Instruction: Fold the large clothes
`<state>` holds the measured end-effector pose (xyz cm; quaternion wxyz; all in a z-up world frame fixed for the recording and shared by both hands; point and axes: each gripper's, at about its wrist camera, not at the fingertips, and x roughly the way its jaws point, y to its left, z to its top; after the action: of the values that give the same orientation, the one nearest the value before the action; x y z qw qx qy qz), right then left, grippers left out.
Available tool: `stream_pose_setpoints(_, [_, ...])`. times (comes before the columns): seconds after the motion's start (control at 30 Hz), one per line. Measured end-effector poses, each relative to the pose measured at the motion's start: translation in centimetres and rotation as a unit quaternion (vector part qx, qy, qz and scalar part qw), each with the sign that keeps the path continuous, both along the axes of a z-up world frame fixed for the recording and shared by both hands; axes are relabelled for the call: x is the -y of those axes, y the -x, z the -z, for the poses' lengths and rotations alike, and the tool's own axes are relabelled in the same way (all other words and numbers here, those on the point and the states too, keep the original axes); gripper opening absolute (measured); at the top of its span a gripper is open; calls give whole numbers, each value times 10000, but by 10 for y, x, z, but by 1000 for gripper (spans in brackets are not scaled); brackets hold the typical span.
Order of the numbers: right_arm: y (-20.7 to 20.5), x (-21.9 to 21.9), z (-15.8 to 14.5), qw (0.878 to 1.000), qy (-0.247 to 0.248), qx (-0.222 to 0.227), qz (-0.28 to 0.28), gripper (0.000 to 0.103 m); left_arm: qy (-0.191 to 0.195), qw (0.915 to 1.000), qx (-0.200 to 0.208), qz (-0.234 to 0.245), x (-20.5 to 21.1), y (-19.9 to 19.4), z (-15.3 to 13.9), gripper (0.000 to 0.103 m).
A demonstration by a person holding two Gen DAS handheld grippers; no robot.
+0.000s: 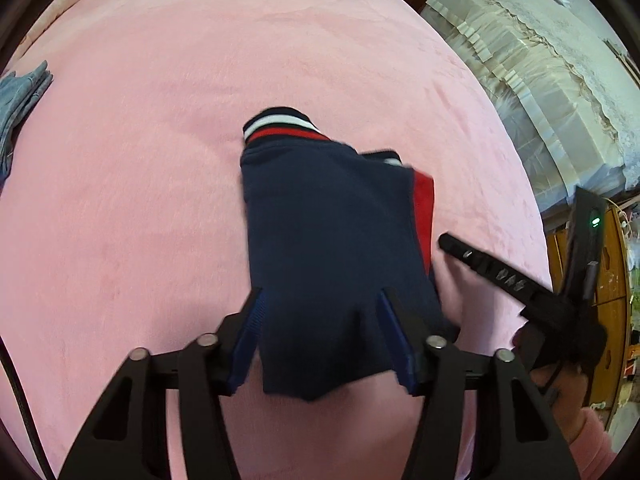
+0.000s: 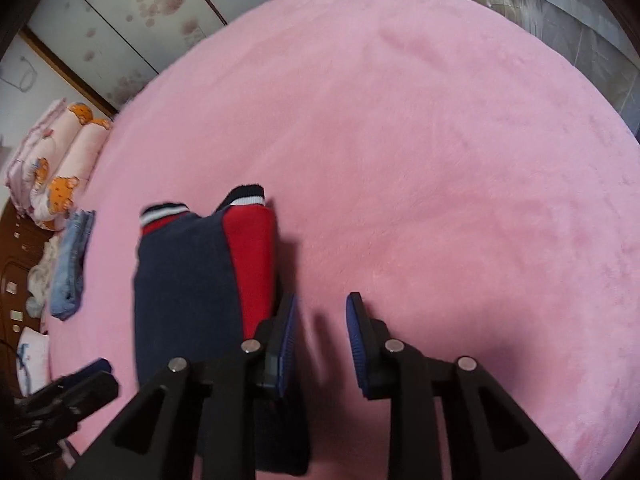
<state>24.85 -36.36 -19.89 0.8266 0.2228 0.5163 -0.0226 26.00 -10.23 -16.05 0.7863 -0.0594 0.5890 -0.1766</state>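
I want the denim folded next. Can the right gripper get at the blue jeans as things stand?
Probably not directly: the right gripper, open and empty, has the folded navy garment between it and the blue jeans, which lie across the pink bed.

Pink blanket (image 1: 160, 160) fills nearly the whole picture, soft and plush, spread flat with only faint creases. At its left edge in the left wrist view lies a pile of jeans (image 1: 18, 100), pale blue denim; the right wrist view shows it too, folded lengthwise on the blanket's edge. Just beyond that, rolled pink bedding (image 2: 56, 160) with orange bear prints sits stacked at the end of the bed. Behind it stand sliding doors (image 2: 132, 12) with a faded flower pattern, framed in brown wood. Off the other side, a lace-edged cover (image 1: 520, 52) drapes over something bulky. Below it, a yellow wooden cabinet (image 1: 612, 264).
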Motion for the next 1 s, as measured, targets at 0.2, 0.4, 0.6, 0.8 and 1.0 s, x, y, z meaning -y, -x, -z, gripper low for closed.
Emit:
stream_pose_setpoints(0.2, [18, -4, -8, 9932, -1106, -67, -347, 25, 263, 9991, -316, 35, -9, 7, 9, 40])
stream_pose_setpoints(0.4, [37, -33, -6, 9871, -1385, -5, -805, 25, 749, 9941, -782, 114, -8, 7, 32, 40])
stream_pose_setpoints(0.6, [31, -50, 4, 9925, -863, -95, -861, 8, 277, 9954, -916, 48, -6, 6, 52, 39])
stream_pose_setpoints(0.8, [32, -35, 18, 9966, 19, -657, -500, 7, 303, 9937, -1065, -167, -21, 12, 66, 39])
stream_pose_setpoints(1.0, [45, 9, 11, 9967, -650, -485, -23, 7, 228, 9975, -667, -74, -28, 13, 36, 41])
